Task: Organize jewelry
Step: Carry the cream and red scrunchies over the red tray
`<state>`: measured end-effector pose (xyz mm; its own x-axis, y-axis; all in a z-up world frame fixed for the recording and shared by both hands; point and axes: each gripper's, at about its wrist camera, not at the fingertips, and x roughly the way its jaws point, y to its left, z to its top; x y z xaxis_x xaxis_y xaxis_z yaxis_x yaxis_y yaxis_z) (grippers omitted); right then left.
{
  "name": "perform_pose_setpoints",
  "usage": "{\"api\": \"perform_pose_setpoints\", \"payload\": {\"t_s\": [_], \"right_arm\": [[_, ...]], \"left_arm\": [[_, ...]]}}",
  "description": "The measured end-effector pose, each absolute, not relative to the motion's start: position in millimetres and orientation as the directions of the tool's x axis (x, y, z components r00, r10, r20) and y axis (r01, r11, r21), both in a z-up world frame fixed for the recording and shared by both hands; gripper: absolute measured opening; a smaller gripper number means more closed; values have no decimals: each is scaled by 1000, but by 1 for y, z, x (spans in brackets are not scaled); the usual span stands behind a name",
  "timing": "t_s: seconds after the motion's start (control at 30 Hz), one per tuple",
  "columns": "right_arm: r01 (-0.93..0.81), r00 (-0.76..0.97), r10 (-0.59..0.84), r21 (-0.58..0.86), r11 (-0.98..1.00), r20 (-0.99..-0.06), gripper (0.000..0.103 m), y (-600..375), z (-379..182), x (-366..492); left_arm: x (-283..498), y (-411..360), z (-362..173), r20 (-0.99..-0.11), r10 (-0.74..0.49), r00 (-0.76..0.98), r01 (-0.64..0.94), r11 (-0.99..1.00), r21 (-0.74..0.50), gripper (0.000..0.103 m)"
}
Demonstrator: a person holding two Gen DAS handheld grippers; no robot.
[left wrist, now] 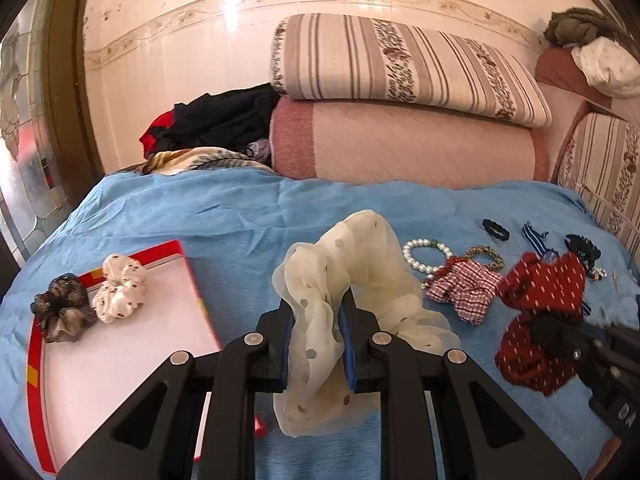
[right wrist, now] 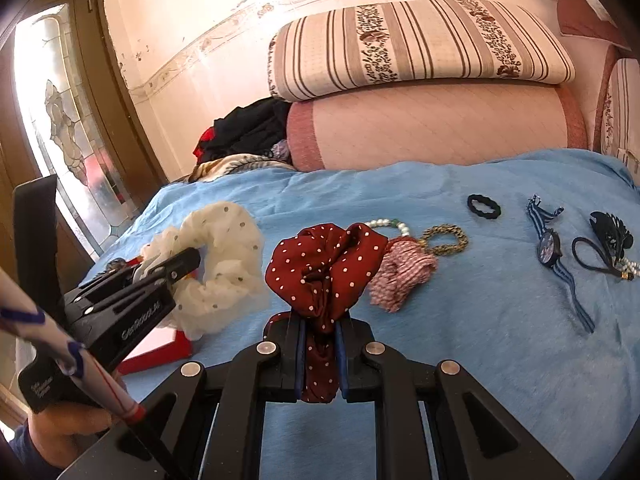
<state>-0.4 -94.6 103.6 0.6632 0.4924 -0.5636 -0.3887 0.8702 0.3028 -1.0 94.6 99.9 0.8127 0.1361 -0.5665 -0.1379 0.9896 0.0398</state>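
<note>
Left wrist: left gripper (left wrist: 316,312) pinches cream scrunchie (left wrist: 360,280); right gripper (right wrist: 320,320) pinches red scrunchie (right wrist: 324,268).

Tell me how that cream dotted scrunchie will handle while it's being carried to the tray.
Probably floppy: the cream scrunchie droops over both sides of the left tongs. Likely very light, since the sheer fabric billows. It may snag or drag rather than slip, as its loose folds hang below the fingers.

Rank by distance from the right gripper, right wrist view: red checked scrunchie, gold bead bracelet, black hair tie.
From the right gripper:
1. Red checked scrunchie, just ahead, right.
2. Gold bead bracelet, behind it.
3. Black hair tie, farthest back, right.
</note>
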Motion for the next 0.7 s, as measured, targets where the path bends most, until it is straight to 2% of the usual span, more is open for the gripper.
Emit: {"api": "perform_pose_setpoints", "payload": {"t_s": [0.33,0.7], "right_arm": [[-427,620,549,346,835,-561,14,-38,117,-12],[-533,505,646,382,755,-572,14,53,126,-3]], "left_arm": [[-19,160,119,-559,175,810,-224,974,-20,19],[-50,257,122,-577,284,765,-382,923,-52,19]]}}
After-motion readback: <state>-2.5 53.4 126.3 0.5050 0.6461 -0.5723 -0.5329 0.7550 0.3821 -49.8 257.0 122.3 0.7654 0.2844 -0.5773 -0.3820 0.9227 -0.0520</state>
